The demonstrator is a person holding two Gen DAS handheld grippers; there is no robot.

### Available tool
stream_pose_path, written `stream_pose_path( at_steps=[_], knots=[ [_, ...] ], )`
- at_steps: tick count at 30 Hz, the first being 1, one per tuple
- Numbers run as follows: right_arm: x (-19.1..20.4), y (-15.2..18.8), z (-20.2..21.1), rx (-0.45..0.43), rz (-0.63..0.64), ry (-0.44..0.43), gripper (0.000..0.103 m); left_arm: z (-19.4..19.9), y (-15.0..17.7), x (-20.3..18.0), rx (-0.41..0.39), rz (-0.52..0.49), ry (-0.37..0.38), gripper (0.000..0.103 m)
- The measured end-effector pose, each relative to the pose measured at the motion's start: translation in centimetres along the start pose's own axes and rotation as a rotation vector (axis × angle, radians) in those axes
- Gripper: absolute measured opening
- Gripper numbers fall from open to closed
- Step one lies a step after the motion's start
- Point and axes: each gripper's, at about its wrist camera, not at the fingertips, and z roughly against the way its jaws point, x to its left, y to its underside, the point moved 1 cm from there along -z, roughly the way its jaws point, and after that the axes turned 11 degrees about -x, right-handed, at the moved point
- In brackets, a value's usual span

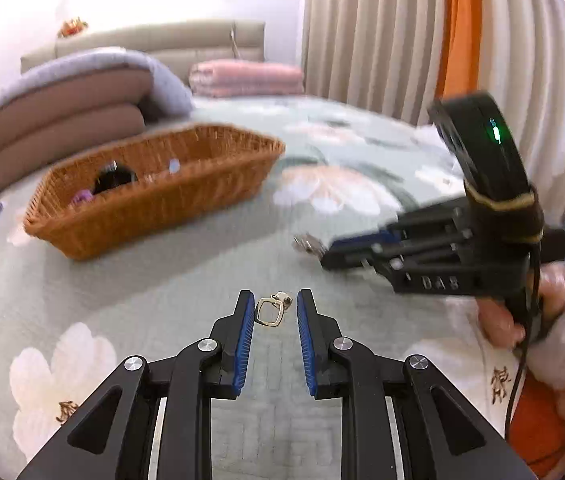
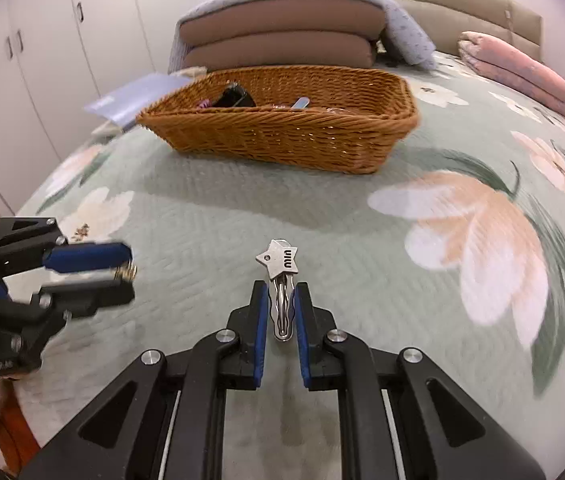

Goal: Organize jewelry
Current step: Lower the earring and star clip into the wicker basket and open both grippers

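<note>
My left gripper [image 1: 272, 300] is open over the bedspread, its blue pads on either side of a small gold ring-like piece [image 1: 269, 311] that lies between the fingertips. It also shows at the left of the right wrist view [image 2: 124, 274], the gold piece [image 2: 126, 271] glinting between its tips. My right gripper [image 2: 281, 290] is shut on a silver star-shaped hair clip [image 2: 281, 276], held above the bed. In the left wrist view the right gripper [image 1: 328, 254] is at the right with the clip [image 1: 307, 245] sticking out. A wicker basket [image 2: 322, 144] with several items stands further back.
The basket [image 1: 186, 204] sits on a green floral bedspread [image 2: 202, 216]. Stacked brown cushions [image 2: 282, 40] under a lilac blanket and a folded pink quilt [image 2: 522, 72] lie behind. A blue booklet [image 2: 134, 98] lies left of the basket. Curtains [image 1: 402, 40] hang at the right.
</note>
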Motion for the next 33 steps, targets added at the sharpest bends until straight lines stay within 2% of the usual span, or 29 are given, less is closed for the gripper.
stream_pose_path(
  at_steps=[3,8,11,15,19,21,24,27,29,31,33],
  knots=[
    [-0.3,0.6,1.4,-0.036,-0.045,0.0,0.015,0.8,-0.3,0.7,-0.044,0.035,0.002,0.022],
    [-0.5,-0.1,2.7,-0.091,-0.074,0.022,0.015,1.0,-0.9,1.3,-0.06,0.062,-0.015,0.022],
    [-1.2,-1.4,3.0,-0.094,-0.143,-0.046,0.015,1.2,-1.9,1.3,-0.078,0.044,-0.041,0.022],
    [-1.5,-5.5,3.6,-0.151,-0.17,-0.082,0.015,1.6,-4.9,2.4,-0.114,0.007,-0.092,0.022],
    [-1.0,-10.7,3.6,-0.242,-0.117,-0.016,0.015,1.0,-9.5,4.5,-0.166,-0.016,-0.173,0.022],
    [-1.0,-13.3,2.7,-0.287,-0.124,-0.014,0.015,0.1,-11.5,5.6,-0.183,0.001,-0.183,0.022],
    [-1.7,-15.4,0.7,-0.313,-0.172,-0.014,0.015,-2.3,-13.7,8.0,-0.204,0.079,-0.168,0.022],
    [-2.6,-15.9,-1.7,-0.338,-0.184,0.038,0.015,-5.8,-13.6,10.6,-0.22,0.184,-0.147,0.022],
    [-3.3,-15.3,-3.4,-0.339,-0.205,0.03,0.015,-7.4,-12.4,11.7,-0.23,0.24,-0.13,0.022],
    [-3.9,-14.1,-5.3,-0.309,-0.207,0.024,0.015,-8.7,-11.0,12.3,-0.218,0.262,-0.119,0.022],
    [-4.4,-13.5,-6.6,-0.27,-0.194,0.07,0.015,-10.1,-10.0,12.4,-0.183,0.252,-0.13,0.022]
  ],
)
